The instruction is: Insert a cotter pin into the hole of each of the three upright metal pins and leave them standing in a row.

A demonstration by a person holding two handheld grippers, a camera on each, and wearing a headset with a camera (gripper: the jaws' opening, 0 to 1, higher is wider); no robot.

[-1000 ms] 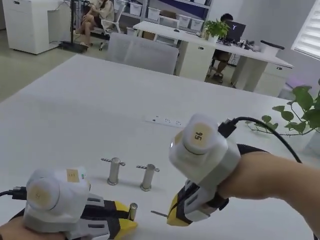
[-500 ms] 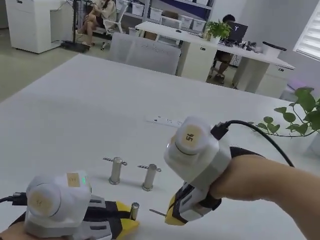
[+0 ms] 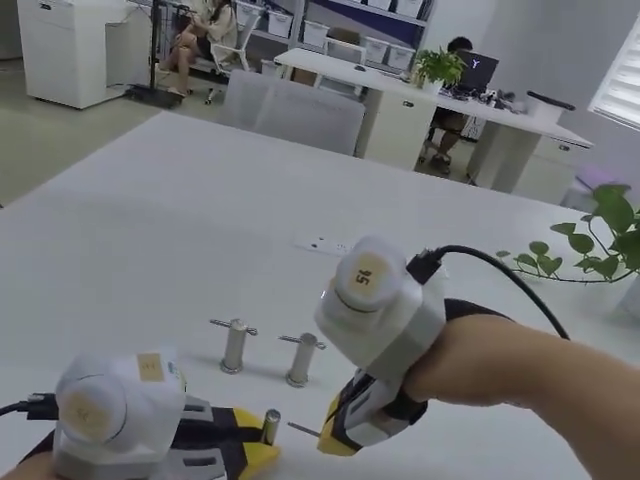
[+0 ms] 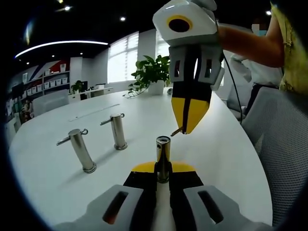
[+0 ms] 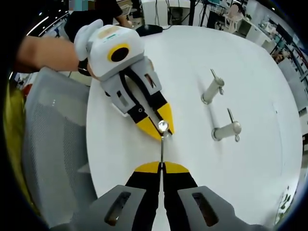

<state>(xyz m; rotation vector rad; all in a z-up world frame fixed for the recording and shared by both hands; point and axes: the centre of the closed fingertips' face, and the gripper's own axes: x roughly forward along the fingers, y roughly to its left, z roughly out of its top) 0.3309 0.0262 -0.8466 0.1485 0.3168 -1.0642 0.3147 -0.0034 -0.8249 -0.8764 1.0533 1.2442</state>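
Cotter pin [image 5: 162, 147] number three isn't in yet. It's pinched by its back end between the pressed-together jaws of the right gripper [image 3: 328, 440], lower middle of the head view, and it sticks out roughly level toward the left. Its free tip sits just beside the top of the bare metal pin [image 4: 163, 155], close but not in the hole as far as I can tell. That bare metal pin is upright, clamped low on its body by the left gripper [image 4: 162, 169], whose yellow tips close on it from both sides at the bottom centre of the left gripper view. In the right gripper view the cotter pin runs straight up from the jaws to the round top of the bare metal pin, with the left gripper coming in from the upper left.

Further up the head view, the other two stand on the white bench [image 3: 150, 230], side by side and apart. These are the left pin [image 3: 235, 346] and the right pin [image 3: 301, 361], each with a fitted cotter [image 3: 288, 339] through its top, wire poking out both sides. A power strip [image 3: 322, 245] lies beyond them, and a leafy plant [image 3: 600, 245] sits at the right edge.
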